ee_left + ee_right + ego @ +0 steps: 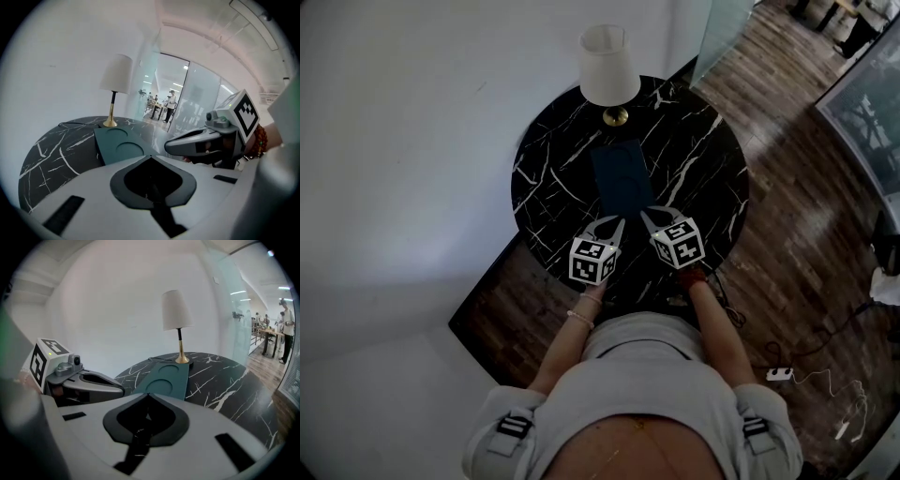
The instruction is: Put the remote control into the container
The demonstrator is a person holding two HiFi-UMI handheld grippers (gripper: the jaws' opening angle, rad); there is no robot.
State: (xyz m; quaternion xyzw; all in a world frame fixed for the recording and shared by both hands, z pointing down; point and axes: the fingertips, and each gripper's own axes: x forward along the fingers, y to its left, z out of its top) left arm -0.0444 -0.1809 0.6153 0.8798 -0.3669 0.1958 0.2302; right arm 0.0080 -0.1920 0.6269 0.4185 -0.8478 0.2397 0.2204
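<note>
Container point(621, 175) on table point(551, 161); L gripper point(621, 223), R gripper point(645, 213) closed.

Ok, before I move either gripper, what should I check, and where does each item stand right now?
1. Left gripper empty: ok, jaws together with nothing between them.
2. Right gripper empty: ok, jaws together, nothing held.
3. Remote control located: not ok, none shows in any view.
4. Container ready: ok if the teal tray is meant; it lies flat on the table, its two round recesses empty.
5. Lamp out of the way: ok, upright at the far edge beyond the tray.
</note>
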